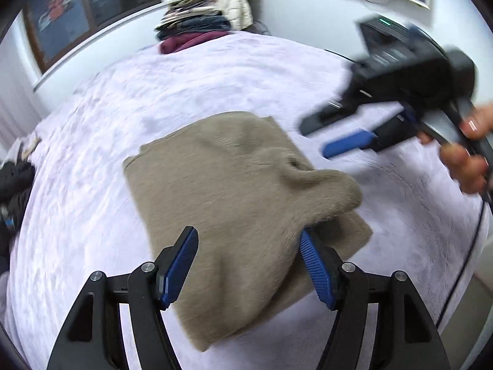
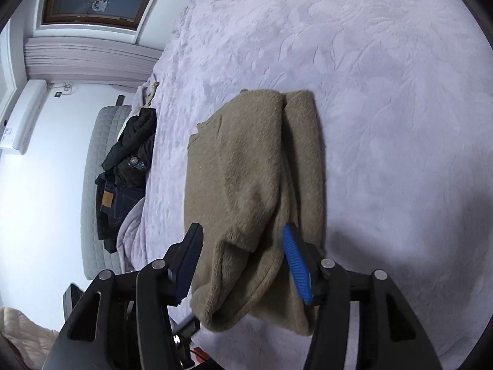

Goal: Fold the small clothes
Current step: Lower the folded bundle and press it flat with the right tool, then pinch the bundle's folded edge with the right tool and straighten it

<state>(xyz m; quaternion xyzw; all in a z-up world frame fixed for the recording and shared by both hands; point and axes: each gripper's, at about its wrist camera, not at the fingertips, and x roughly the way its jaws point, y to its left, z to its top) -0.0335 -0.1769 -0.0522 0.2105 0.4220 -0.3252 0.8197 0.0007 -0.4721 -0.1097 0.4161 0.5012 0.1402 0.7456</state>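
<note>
Your left gripper [image 1: 249, 265] and right gripper [image 2: 243, 259] both stand released, pads clear of the tan sweater [image 1: 240, 203], which lies folded on the lilac bedspread [image 1: 123, 98] beneath them.

sweater [image 1: 234, 191] on bedspread [image 1: 215, 77], clothes pile [image 1: 194, 27] behind

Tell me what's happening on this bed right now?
A person with a two-finger gripper in each hand is folding a tan knit garment on a bed with a pale lilac bedspread. The garment lies folded into a rough rectangle. Both the left gripper and the right gripper are open, and neither pinches the cloth. A stack of folded clothes sits at the far edge.
</note>
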